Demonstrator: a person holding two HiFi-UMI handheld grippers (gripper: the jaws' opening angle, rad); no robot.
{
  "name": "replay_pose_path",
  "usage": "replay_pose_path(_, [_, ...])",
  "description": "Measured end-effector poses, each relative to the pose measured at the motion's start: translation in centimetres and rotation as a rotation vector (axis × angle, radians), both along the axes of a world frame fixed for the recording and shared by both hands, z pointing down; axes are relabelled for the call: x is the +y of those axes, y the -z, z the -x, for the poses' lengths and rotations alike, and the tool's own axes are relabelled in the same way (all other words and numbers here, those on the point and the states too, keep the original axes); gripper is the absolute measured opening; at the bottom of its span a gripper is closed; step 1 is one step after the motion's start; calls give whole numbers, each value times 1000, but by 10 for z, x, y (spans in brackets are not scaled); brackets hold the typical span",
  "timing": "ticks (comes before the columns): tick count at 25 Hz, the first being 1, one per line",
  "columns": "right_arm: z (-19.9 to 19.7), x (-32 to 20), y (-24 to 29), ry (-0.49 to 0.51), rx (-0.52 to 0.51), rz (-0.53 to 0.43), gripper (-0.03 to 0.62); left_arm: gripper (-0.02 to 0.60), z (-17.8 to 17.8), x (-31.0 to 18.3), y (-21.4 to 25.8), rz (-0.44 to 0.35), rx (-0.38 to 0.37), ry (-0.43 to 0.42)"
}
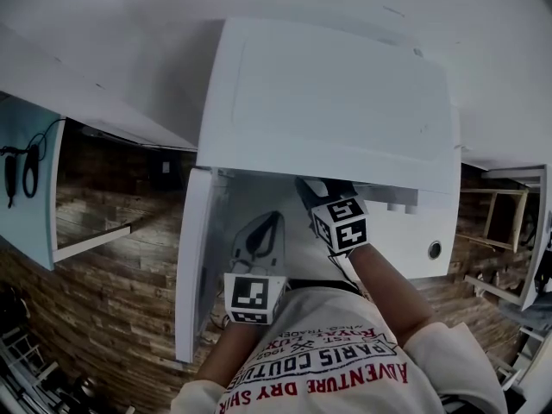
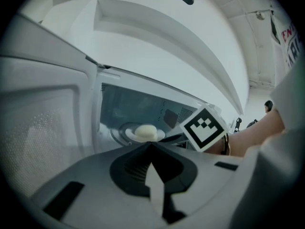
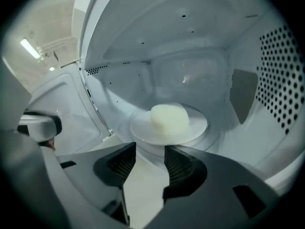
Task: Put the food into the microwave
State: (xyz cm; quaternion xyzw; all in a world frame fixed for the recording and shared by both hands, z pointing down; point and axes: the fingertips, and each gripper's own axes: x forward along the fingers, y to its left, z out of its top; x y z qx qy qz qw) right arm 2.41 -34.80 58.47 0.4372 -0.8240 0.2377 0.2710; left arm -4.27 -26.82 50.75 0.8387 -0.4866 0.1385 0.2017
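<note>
The white microwave (image 1: pixel 328 102) stands with its door (image 1: pixel 194 257) swung open to the left. Inside, a pale round piece of food (image 3: pixel 169 119) lies on a white plate (image 3: pixel 195 130) on the cavity floor. My right gripper (image 3: pixel 150 149) reaches into the cavity just short of the plate, open, with nothing between its jaws. In the left gripper view the food (image 2: pixel 146 131) and plate (image 2: pixel 127 136) show deep inside, with the right gripper's marker cube (image 2: pixel 205 128) beside them. My left gripper (image 2: pixel 151 146) hovers outside the opening, jaws together and empty.
The perforated right wall (image 3: pixel 281 75) of the cavity is close to my right gripper. The door's inner panel (image 2: pixel 43 128) stands at the left of my left gripper. A wooden floor (image 1: pixel 103 291) and white shelving (image 1: pixel 34 205) lie around the microwave.
</note>
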Motion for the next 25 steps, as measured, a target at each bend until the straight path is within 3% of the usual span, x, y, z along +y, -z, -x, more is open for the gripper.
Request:
replay_pose_path(5, [-4,5,-3,50,95,73,189,3,5,0,-2,6,4,15])
replay_pose_path(11, [-15,14,-12,61,221,180,132,3,6,3,-9,32,12,16])
replay_pose_path(18, [-12,22,-19,33,163,220,124,3,3,2,-9,26,18,-1])
replay_pose_path(25, [-17,27,1,-43,96,165,52,3,3,2,-5,19,11,-9])
